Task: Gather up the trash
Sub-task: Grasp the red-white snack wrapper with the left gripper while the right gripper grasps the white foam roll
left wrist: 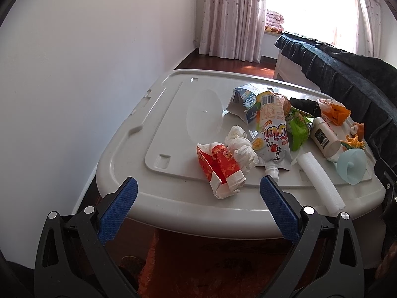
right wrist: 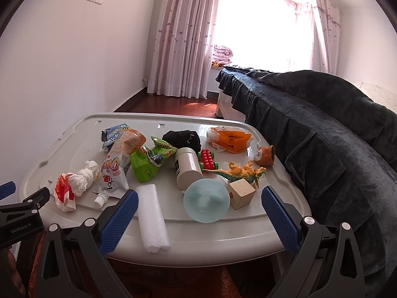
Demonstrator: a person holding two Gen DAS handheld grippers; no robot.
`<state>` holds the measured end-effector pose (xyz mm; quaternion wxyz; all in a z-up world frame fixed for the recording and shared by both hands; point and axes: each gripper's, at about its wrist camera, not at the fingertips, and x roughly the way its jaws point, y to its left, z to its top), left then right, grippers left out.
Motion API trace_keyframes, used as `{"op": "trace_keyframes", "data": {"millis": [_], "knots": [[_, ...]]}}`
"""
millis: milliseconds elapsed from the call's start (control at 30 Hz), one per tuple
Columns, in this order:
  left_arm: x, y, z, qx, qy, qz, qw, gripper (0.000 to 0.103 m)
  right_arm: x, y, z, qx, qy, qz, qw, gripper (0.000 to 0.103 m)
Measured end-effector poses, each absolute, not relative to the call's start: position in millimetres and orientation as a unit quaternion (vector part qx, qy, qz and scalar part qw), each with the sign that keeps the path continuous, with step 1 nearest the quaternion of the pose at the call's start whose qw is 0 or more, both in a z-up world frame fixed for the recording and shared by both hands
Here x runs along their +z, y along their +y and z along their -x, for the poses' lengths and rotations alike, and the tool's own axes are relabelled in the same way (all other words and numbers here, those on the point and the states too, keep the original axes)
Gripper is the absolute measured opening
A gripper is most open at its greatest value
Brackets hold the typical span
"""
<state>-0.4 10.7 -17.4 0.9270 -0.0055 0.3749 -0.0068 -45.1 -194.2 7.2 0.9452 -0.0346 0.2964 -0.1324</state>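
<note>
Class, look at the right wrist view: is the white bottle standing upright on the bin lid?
No: the white bottle lies on its side on the bin lid, beside the green wrapper.

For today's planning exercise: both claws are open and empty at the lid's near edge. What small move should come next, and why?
Probably ease the left claw forward over the red-and-white wrapper: it is the nearest trash, lying just ahead between the open fingers.

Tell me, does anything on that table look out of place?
Yes. Toys sit among the wrappers: a toy dinosaur, a wooden block and a red brick car. The white bottle lies tipped on its side. Nothing looks spilled.
</note>
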Motion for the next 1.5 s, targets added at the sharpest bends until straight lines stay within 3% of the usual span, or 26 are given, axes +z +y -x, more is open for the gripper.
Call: {"op": "trace_keyframes", "data": {"millis": [600, 767, 933, 1500], "knots": [[-55.2, -8.6, -47.4, -0.016, 0.398, 0.019, 0.917, 0.092, 7.4, -213.1, 48.5, -0.14, 0.298, 0.017, 0.944, 0.098], [-70.9, -9.3, -58.7, -0.022, 0.419, 0.016, 0.908, 0.048, 7.2, -214.2, 48.8, -0.137, 0.297, 0.018, 0.945, 0.098], [-71.9, -4.2, -55.5, -0.024, 0.413, 0.017, 0.91, 0.03, -1.2, -209.5, 46.5, -0.114, 0.306, 0.022, 0.945, 0.098], [-43.0, 27.0, -23.5, -0.028, 0.382, 0.02, 0.924, 0.029, -50.7, -129.9, 16.5, -0.021, 0.332, 0.094, 0.938, 0.098]]}}
